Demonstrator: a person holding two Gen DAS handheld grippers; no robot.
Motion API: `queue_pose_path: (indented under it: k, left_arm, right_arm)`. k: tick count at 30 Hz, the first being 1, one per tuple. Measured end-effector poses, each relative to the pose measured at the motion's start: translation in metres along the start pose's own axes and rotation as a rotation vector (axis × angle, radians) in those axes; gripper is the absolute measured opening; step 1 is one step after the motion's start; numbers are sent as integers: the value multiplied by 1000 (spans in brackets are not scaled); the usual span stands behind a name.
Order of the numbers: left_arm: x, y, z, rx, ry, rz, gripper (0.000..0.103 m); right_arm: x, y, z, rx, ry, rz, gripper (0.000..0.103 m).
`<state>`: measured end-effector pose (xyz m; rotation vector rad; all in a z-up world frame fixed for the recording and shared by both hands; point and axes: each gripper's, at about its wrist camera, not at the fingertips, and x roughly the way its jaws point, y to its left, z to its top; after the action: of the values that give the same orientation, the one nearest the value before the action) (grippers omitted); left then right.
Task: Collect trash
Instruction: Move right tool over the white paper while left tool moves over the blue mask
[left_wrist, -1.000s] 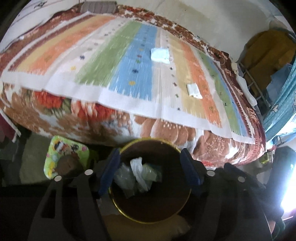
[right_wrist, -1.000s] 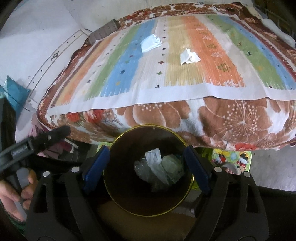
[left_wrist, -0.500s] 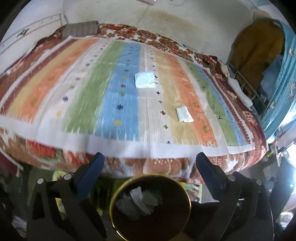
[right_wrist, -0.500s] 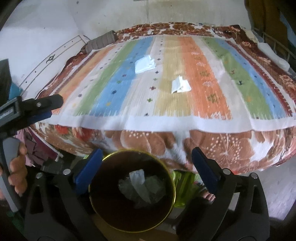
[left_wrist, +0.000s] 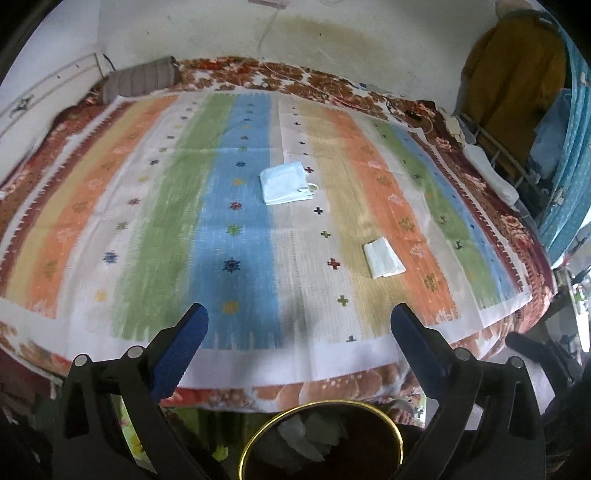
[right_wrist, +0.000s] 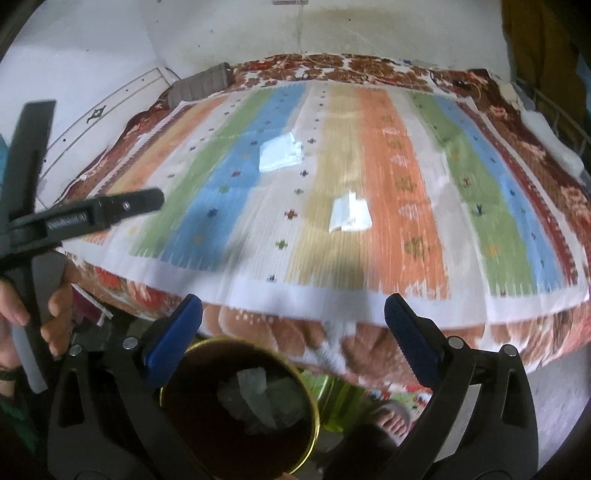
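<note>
A pale blue face mask (left_wrist: 286, 182) (right_wrist: 279, 157) lies mid-bed on the striped cover. A folded white paper scrap (left_wrist: 383, 257) (right_wrist: 349, 216) lies nearer, to its right. The dark bin with a gold rim (left_wrist: 321, 439) (right_wrist: 240, 406) stands on the floor at the bed's near edge, crumpled wrappers inside. My left gripper (left_wrist: 299, 323) is open and empty above the cover's near edge. My right gripper (right_wrist: 293, 314) is open and empty over the bed's edge, the bin just below its left finger. The left gripper's body (right_wrist: 88, 218) shows at the right wrist view's left, in a hand.
The striped cover (left_wrist: 236, 236) lies on a floral blanket (right_wrist: 535, 155). A grey pillow (left_wrist: 142, 77) sits at the far left corner. Hanging clothes and a metal rack (left_wrist: 513, 110) stand at the right. A green patterned mat (right_wrist: 343, 402) and a sandalled foot (right_wrist: 393, 415) are beside the bin.
Both grippers rose from around the bin's rim and moved toward the bed. Their jaws spread wider. The bin slid down to the bottom of both views.
</note>
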<state>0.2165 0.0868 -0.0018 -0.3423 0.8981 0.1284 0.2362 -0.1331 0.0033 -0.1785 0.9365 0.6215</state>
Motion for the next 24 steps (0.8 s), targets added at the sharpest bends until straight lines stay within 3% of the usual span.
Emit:
queue_pose_path:
  k: [8, 15, 24]
  left_arm:
    - [30, 15, 25, -28, -34, -10, 97]
    - [58, 31, 41, -65, -16, -68, 97]
    - [87, 51, 54, -94, -9, -48, 97]
  right_arm:
    - [30, -19, 28, 41, 42, 18, 94]
    - [61, -37, 49, 82, 68, 18, 93]
    - [95, -56, 63, 133, 105, 26, 88]
